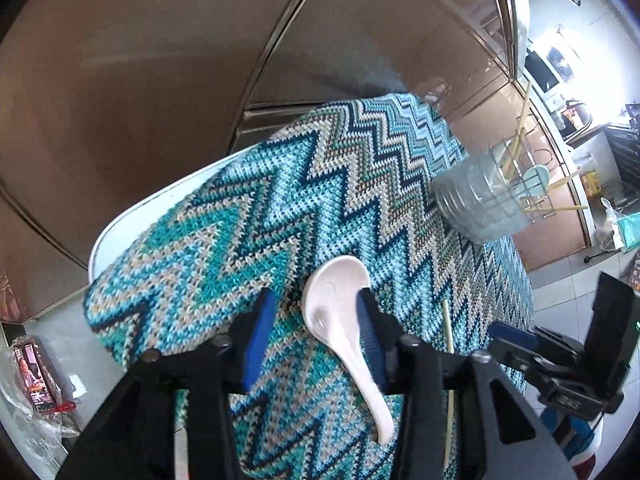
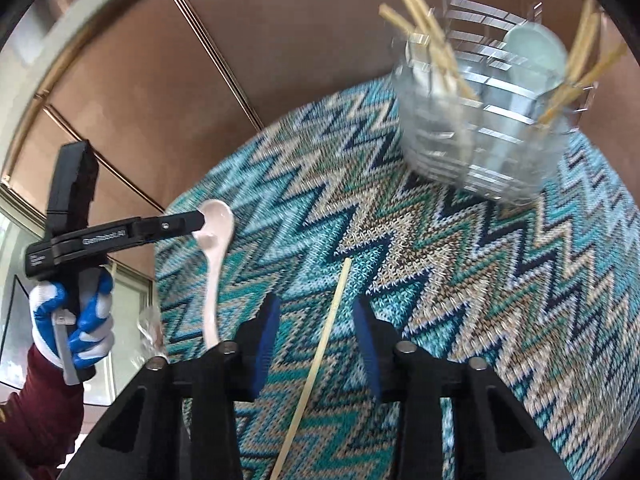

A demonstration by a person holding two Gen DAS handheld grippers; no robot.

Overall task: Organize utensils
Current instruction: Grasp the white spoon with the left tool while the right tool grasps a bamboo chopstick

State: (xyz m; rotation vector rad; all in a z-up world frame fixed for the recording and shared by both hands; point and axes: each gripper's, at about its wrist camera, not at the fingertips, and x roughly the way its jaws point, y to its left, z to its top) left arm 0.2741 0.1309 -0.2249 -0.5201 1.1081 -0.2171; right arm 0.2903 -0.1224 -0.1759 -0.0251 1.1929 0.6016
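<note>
Two loose items left: your left tool (image 1: 316,312) hangs spread around the white spoon (image 1: 340,332), probably not gripping, while right tool (image 2: 316,324) gapes over the bench chopstick (image 2: 320,356), holder (image 2: 480,120) waiting beyond.

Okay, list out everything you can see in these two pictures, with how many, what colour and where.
spoon: one, white, lying on the tablecloth between the left gripper's fingers
loose chopstick: one, pale wood, flat on the tablecloth between the right gripper's fingers
holder: one, clear, at the far side of the table
chopsticks in the holder: several, pale wood, leaning outward
pale green spoon: one, inside the holder
tablecloth: one, teal, blue and beige zigzag, covering the table
left gripper: black with blue pads, open around the spoon
right gripper: black with blue pads, open over the loose chopstick
glove: blue and white, on the hand holding the left gripper
</note>
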